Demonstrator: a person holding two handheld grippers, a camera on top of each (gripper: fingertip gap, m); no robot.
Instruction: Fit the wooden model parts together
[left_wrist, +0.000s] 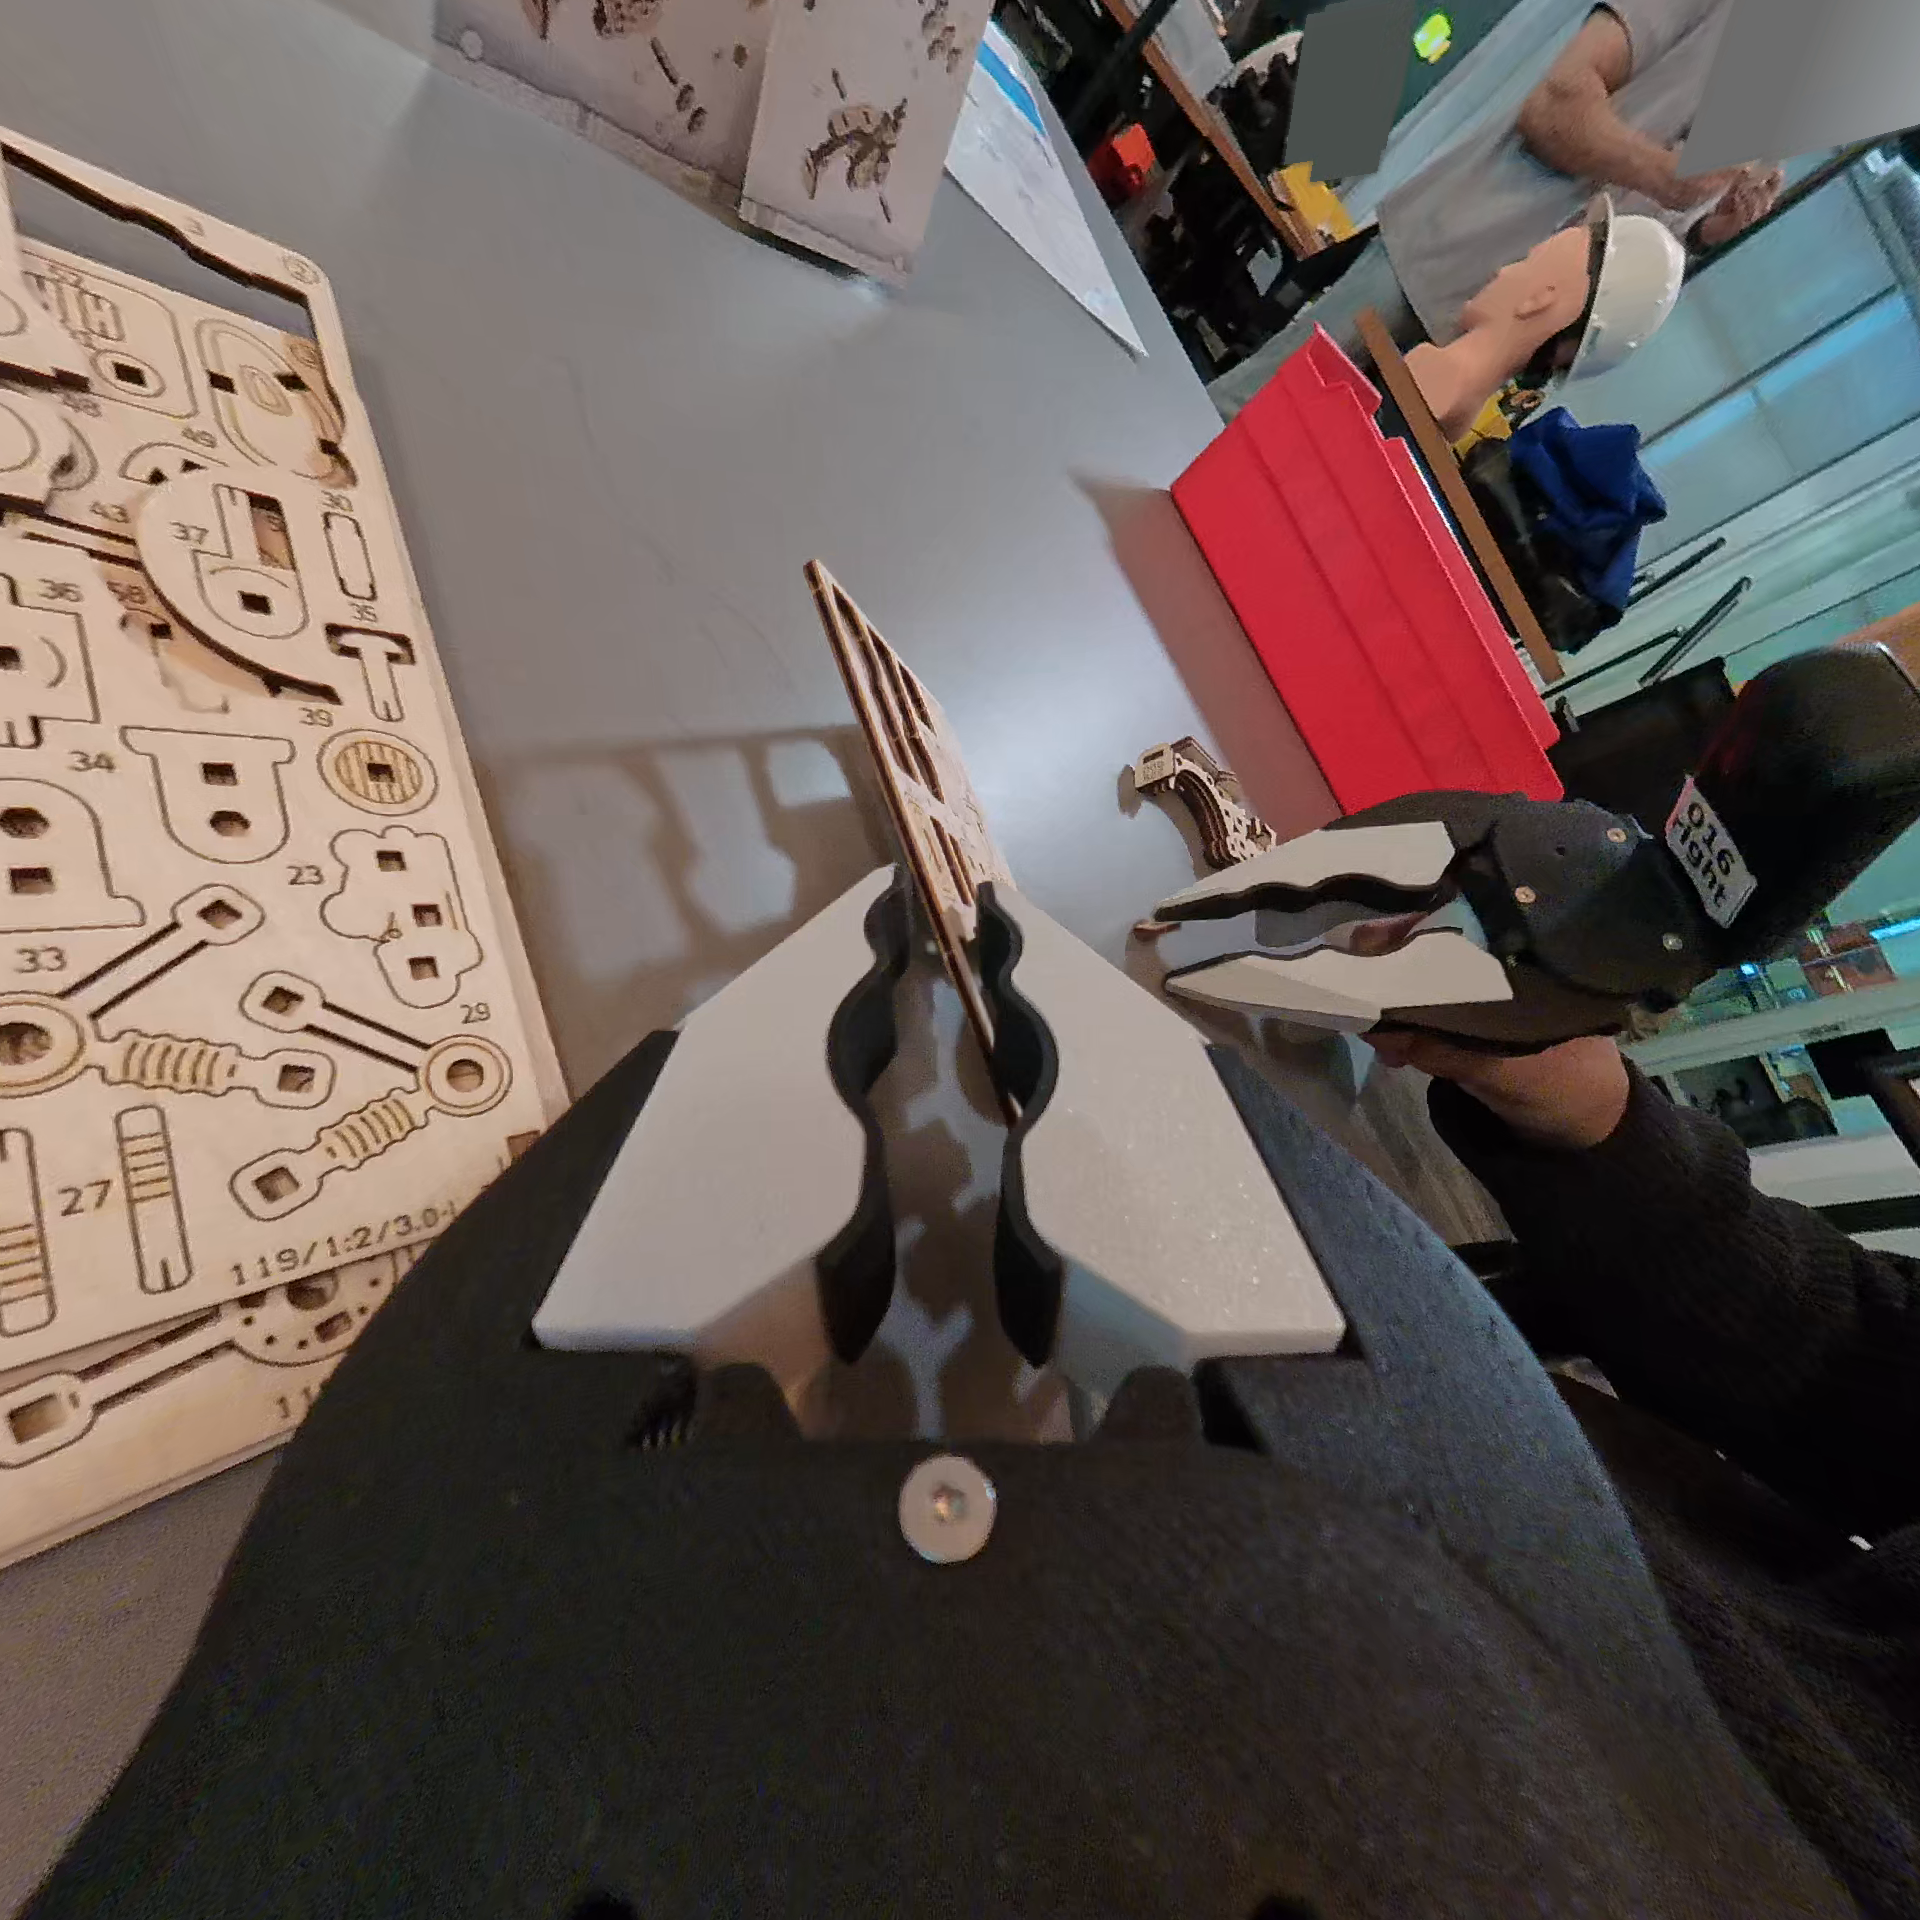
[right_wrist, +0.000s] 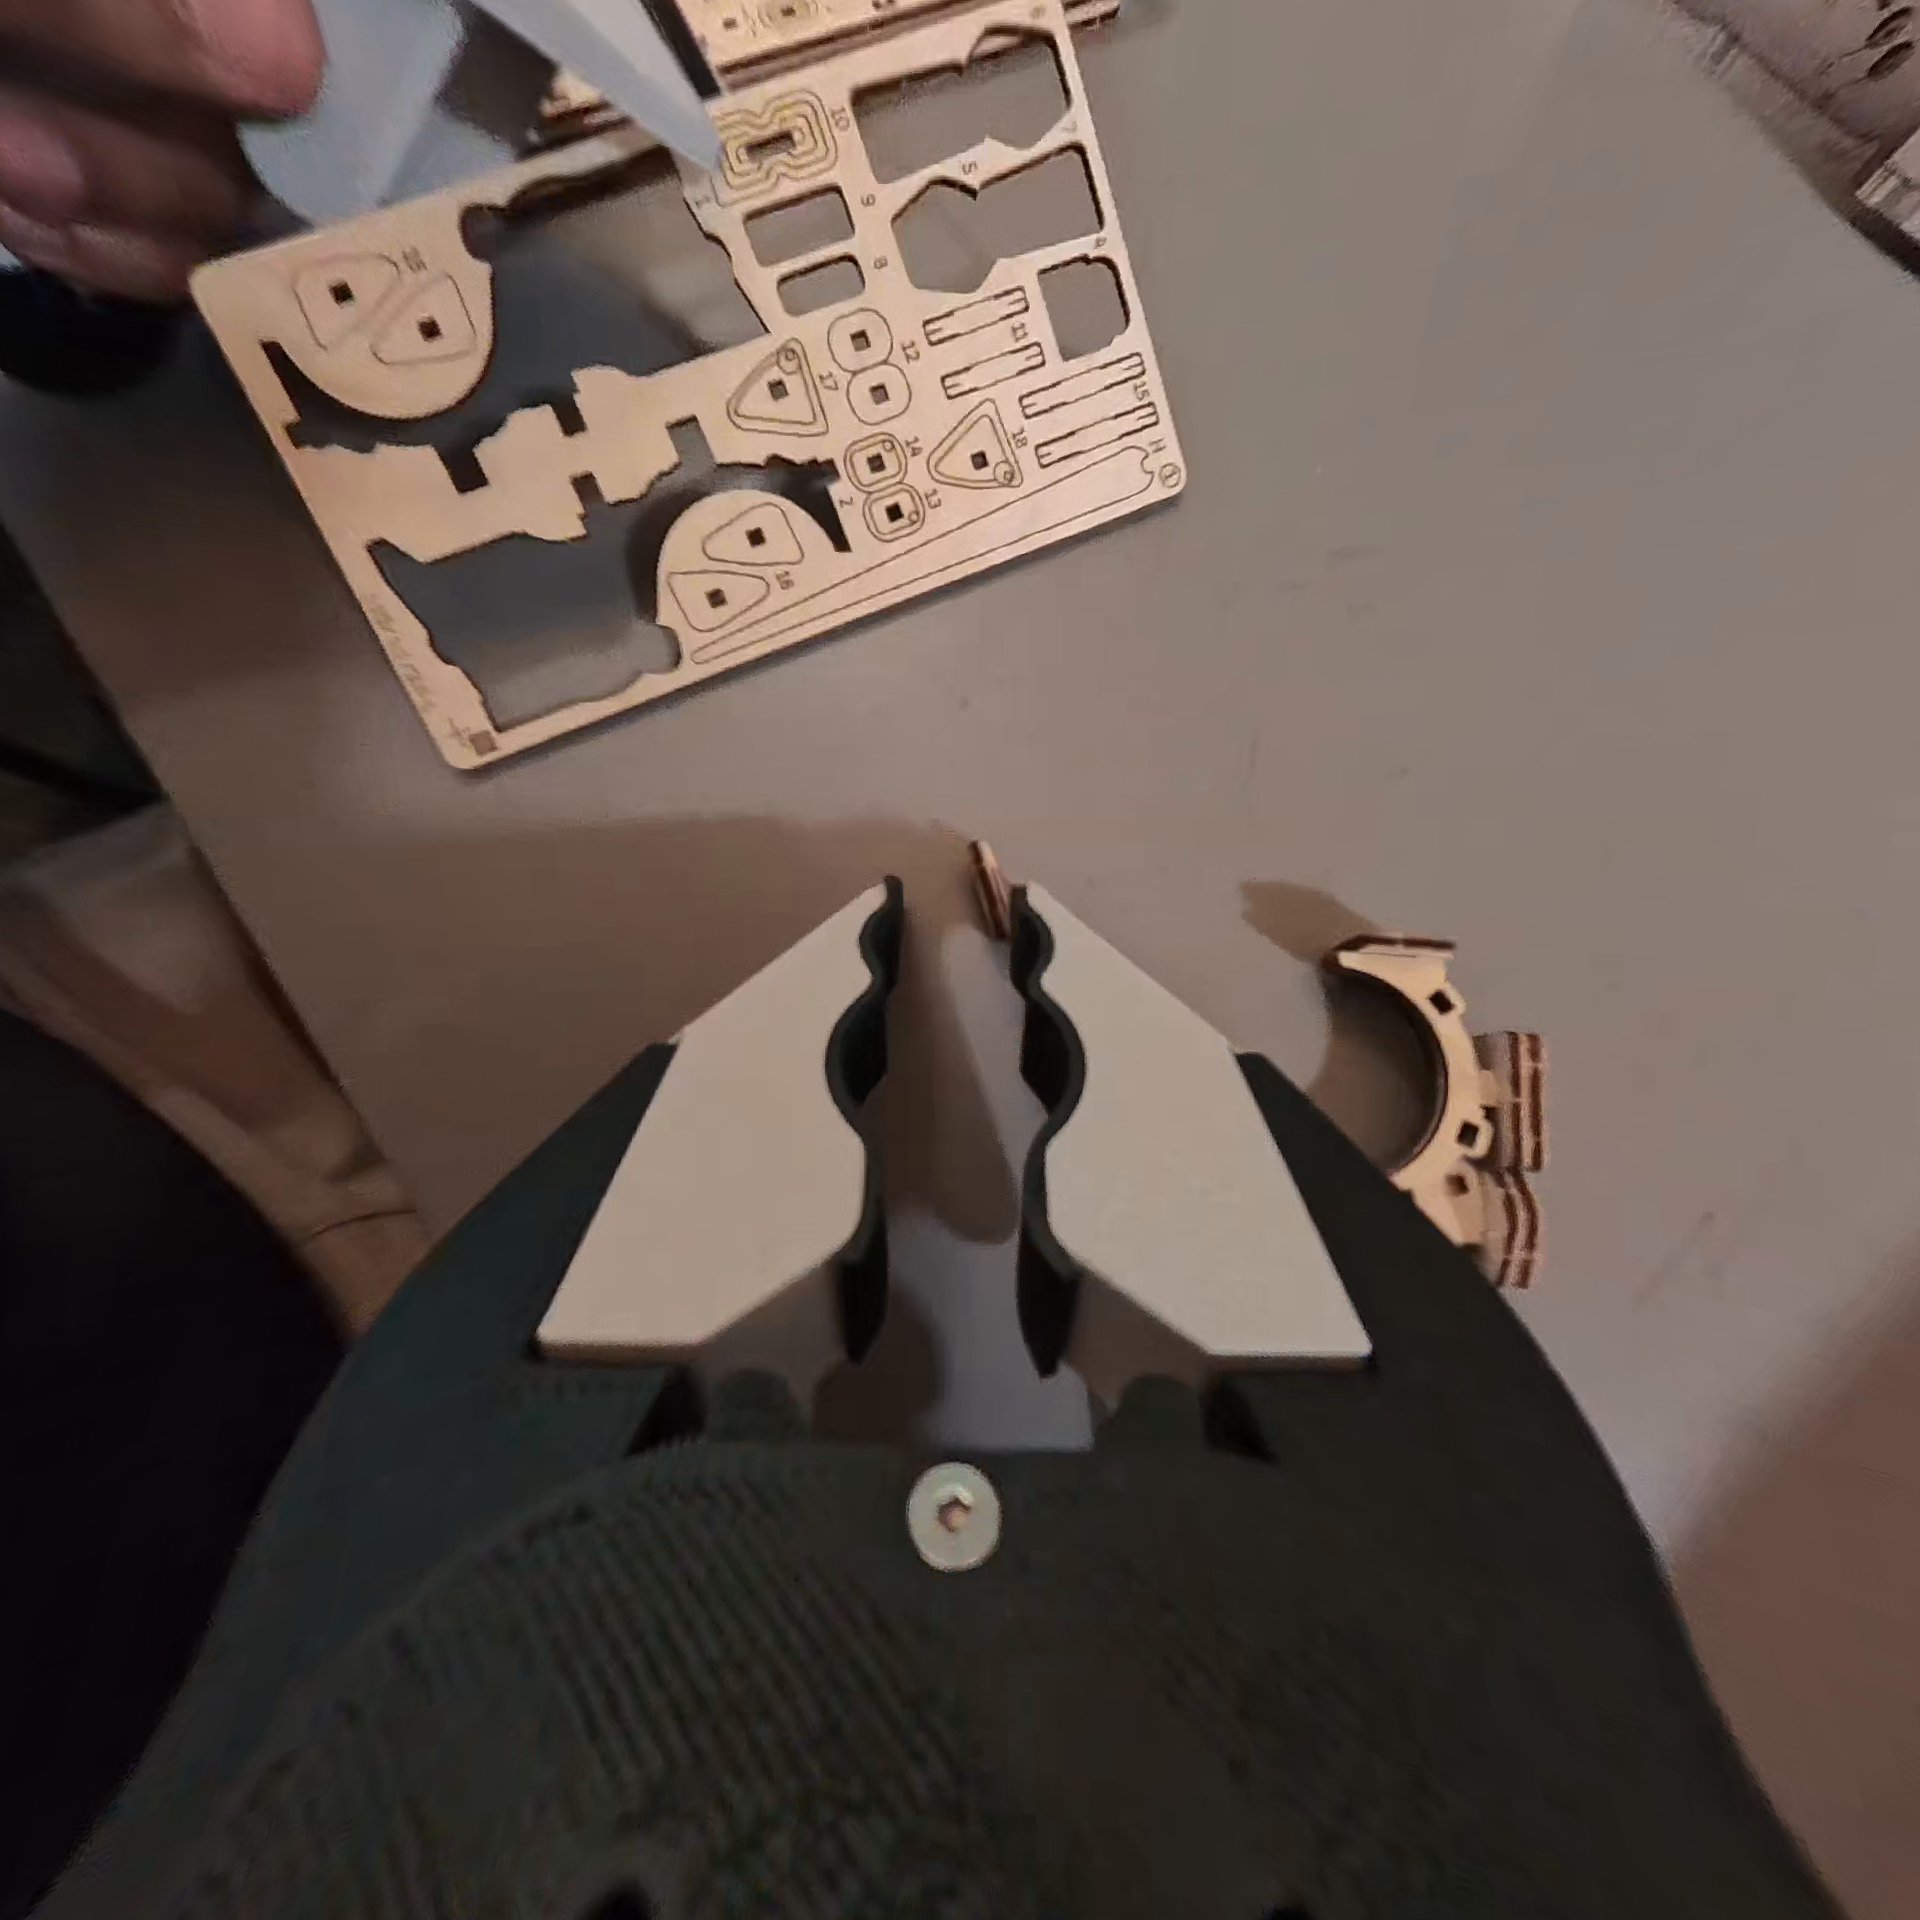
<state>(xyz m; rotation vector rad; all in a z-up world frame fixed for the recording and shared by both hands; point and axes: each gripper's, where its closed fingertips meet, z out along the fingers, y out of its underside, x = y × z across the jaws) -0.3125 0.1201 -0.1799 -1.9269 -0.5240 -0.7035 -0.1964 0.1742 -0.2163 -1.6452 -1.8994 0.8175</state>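
Left wrist view: left gripper (left_wrist: 940, 914) clamps a wooden sheet (left_wrist: 904, 748); right gripper (left_wrist: 1164, 945) parted, near red bin (left_wrist: 1351, 613).

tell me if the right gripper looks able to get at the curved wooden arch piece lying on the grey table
Probably yes: the curved wooden arch piece lies just beside the right gripper on bare grey table, with nothing between them, though a small wooden part sits at its fingertips.

Close wrist views, sharing grey table (left_wrist: 665, 436)

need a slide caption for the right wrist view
Right tool open beside a small wooden piece; curved wooden assembly and punched part sheet lie nearby.
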